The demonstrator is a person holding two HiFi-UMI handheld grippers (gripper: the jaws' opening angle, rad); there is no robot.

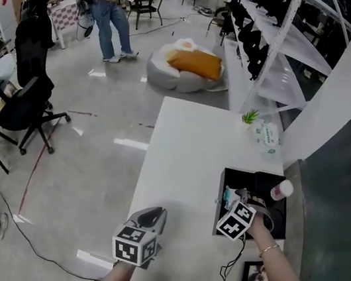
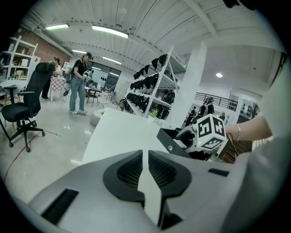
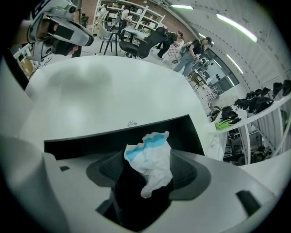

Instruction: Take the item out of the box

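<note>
Right gripper view: my right hand-held gripper (image 3: pixel 148 175), jaws spread, straddles the crumpled white-and-blue wrapper (image 3: pixel 149 154) inside the black box (image 3: pixel 82 142); lifting out remains.

We see a white surface (image 1: pixel 179 157) carrying an open black box (image 1: pixel 250 176) near its right edge, a small green plant (image 1: pixel 250 117) just beside a white packet (image 1: pixel 267 136) at the far right corner, and a dark picture frame (image 1: pixel 254 275) at the near right corner.

grey left gripper (image 1: pixel 152 214) and right gripper (image 1: pixel 237 196), chequered marker cubes (image 1: pixel 135 245), wrist bracelet (image 1: pixel 269 248)
</note>
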